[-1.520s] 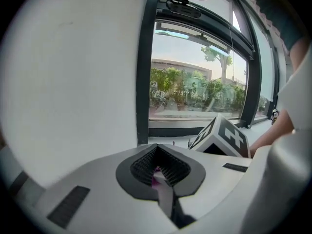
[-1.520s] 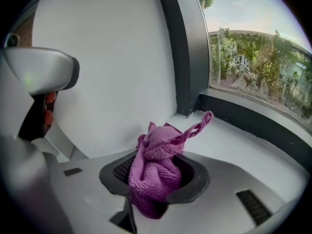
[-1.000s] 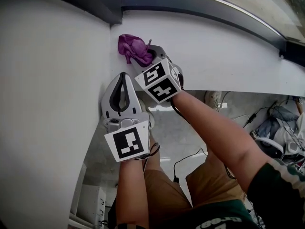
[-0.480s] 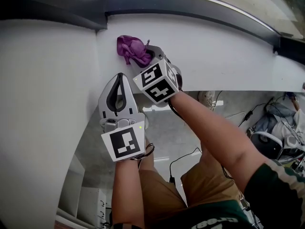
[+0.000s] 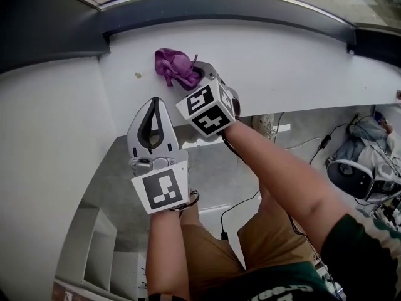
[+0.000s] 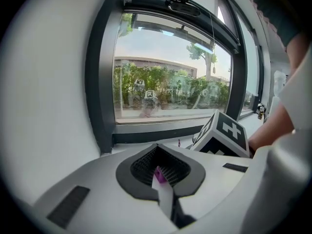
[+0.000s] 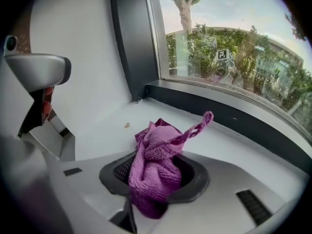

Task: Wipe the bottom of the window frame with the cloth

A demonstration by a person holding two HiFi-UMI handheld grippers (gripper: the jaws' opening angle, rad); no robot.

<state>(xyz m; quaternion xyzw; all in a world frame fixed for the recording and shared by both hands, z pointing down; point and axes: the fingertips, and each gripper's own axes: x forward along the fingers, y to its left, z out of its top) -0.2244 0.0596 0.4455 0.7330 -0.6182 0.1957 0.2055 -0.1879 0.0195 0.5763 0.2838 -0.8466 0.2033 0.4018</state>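
Note:
A bunched purple cloth rests on the white window sill, just below the dark bottom rail of the window frame. My right gripper is shut on the cloth, which bulges out above its jaws, one loop sticking up. The dark rail runs just beyond it. My left gripper is shut with nothing in it, at the sill's front edge, left of and behind the right one. In the left gripper view its jaws meet, and the right gripper's marker cube stands ahead to the right.
A white side wall closes the sill on the left, meeting the dark frame upright in the corner. A small brown speck lies on the sill left of the cloth. Below the sill are the floor, cables and shelves.
The head view has swung, showing more of the frame. The cloth and right gripper now sit farther from the left wall, and a speck shows there. Both grippers stay shut.

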